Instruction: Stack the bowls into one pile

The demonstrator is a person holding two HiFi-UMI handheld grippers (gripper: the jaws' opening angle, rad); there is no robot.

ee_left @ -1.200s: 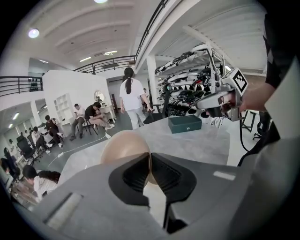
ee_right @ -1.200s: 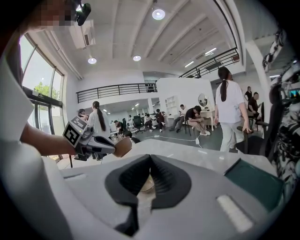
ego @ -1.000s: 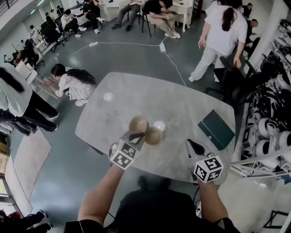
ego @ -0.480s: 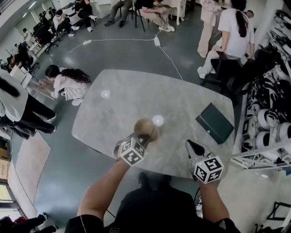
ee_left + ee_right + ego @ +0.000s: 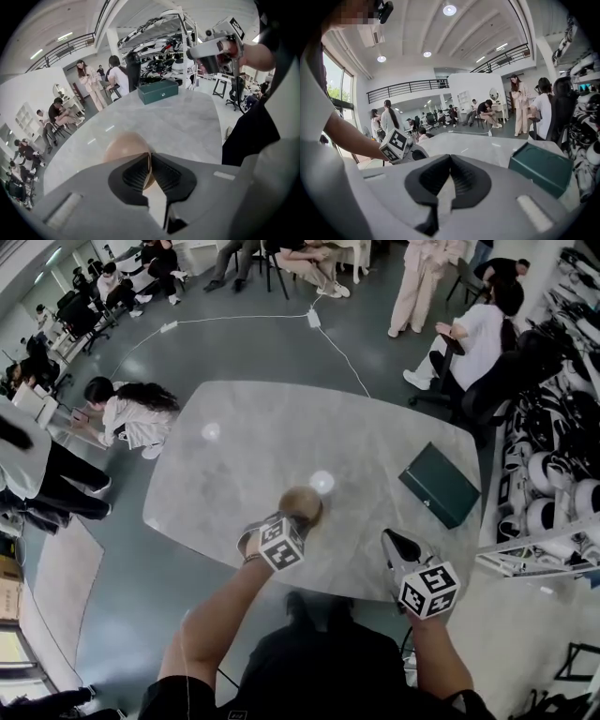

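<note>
Jaws of the left gripper [image 5: 150, 158] are clenched on the thin rim of the tan rounded bowl [image 5: 123, 146], with the edge pinched between the ribbed black pads. The bowl sits low over the pale grey marbled table [image 5: 272, 427], toward its near edge and roughly midway between left and right. The right gripper [image 5: 394, 540] is pressed shut on nothing and hovers over the near right edge, well apart from the bowl. A dark green rectangular box [image 5: 441, 486] lies further right. To do this step well, confirm that the held bowl is centred and level on the one beneath. Then part the pads only enough to free the rim, and draw the gripper back toward the near edge without lifting or dragging the rim. Keep the right gripper clear. Whether the bowl is fully seated cannot be told from these views. One second ago the held bowl sat beside a second bowl, to its left and a little further off. Now only one round tan outline shows, so the pile appears formed. The left gripper has come lower and nearer.
</note>
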